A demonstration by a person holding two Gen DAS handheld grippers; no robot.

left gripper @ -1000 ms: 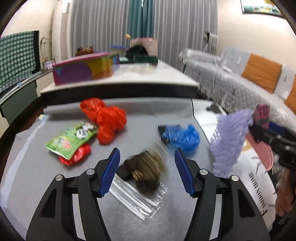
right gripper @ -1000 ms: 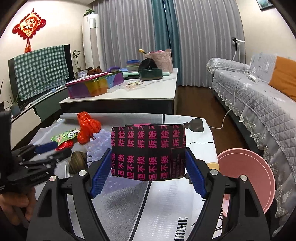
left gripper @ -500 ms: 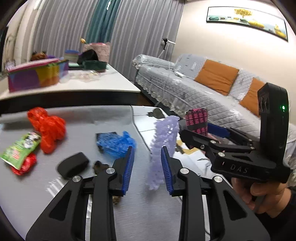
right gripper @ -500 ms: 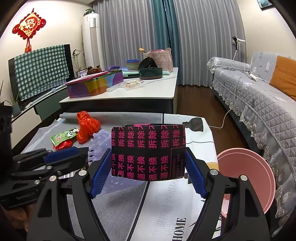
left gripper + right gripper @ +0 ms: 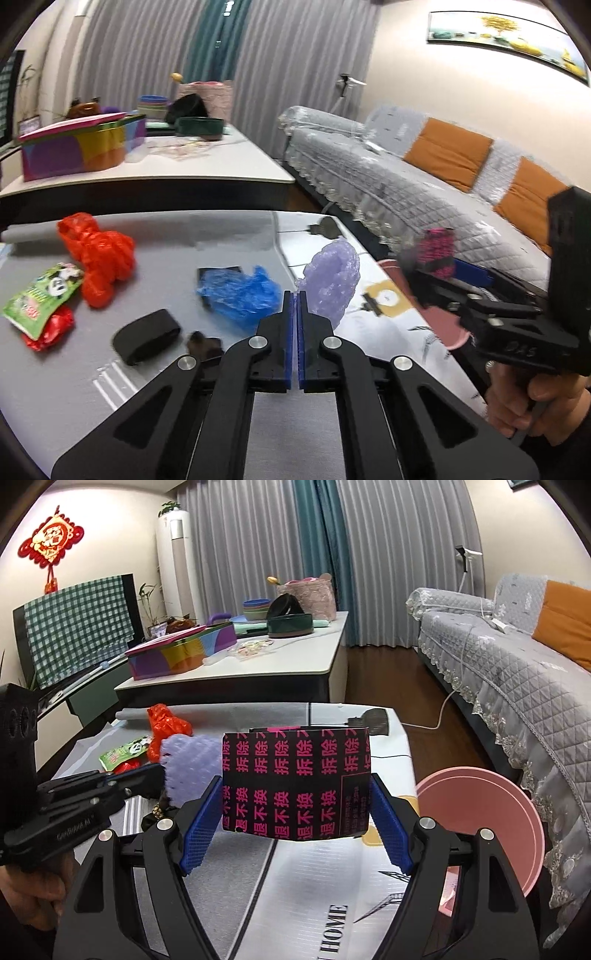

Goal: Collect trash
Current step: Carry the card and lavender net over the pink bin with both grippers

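Two grippers showing; left gripper (image 5: 296, 295) with blue ribbed pads pressed together, jaws having just been closing, tips pinching the lower edge of one lilac bubble-textured wrap (image 5: 332, 275), which is standing up crumpled from them; right gripper (image 5: 295, 808) standing wide, clamping one boxy black bag (image 5: 295, 782) printed with pink characters, open top upward. On the grey felt mat (image 5: 184, 236) are lying: one crumpled blue plastic bag (image 5: 240, 293); one knotted red plastic bag (image 5: 98, 258); one flat green snack packet (image 5: 40, 295) overlapping one shiny red wrapper (image 5: 50, 332); one black oval loop (image 5: 146, 336); one pink round basin (image 5: 491, 819) is sitting beside the table edge.
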